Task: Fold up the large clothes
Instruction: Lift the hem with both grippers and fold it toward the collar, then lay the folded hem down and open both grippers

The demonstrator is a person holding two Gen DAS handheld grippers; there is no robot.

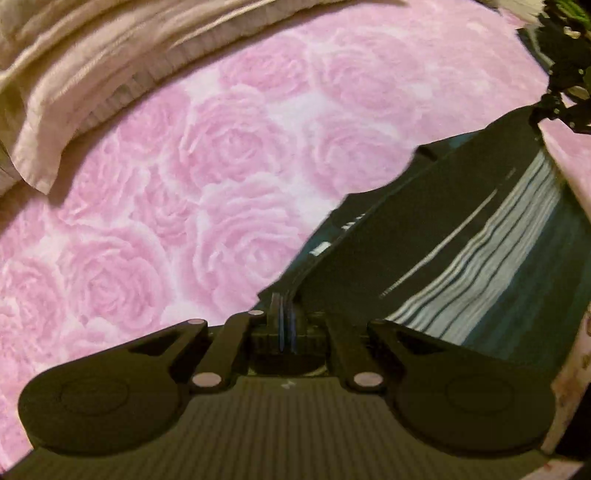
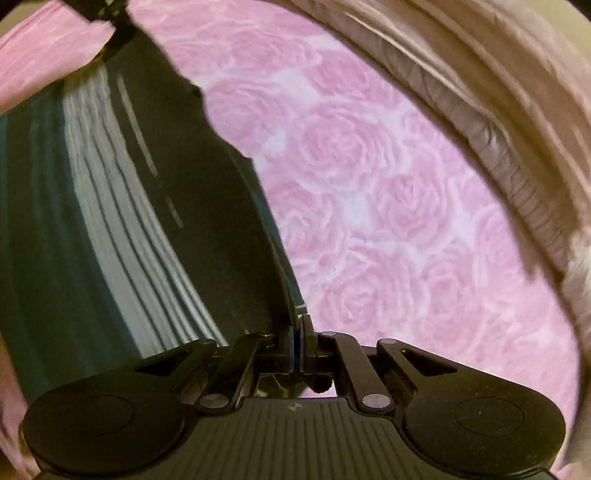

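Note:
A dark garment (image 1: 443, 236) with a band of white stripes hangs stretched over the pink rose-patterned bedcover (image 1: 207, 177). My left gripper (image 1: 284, 314) is shut on one edge of it at the bottom of the left wrist view. The other gripper (image 1: 554, 107) shows at the far right, pinching the garment's opposite end. In the right wrist view the same dark striped garment (image 2: 129, 221) fills the left side, and my right gripper (image 2: 297, 325) is shut on its edge. The left gripper (image 2: 110, 14) appears at the top left, holding the far end.
A beige quilt (image 1: 74, 74) lies bunched along the top left of the bed, and the same beige quilt (image 2: 498, 110) curves down the right side in the right wrist view. Pink bedcover (image 2: 388, 221) spreads beneath the garment.

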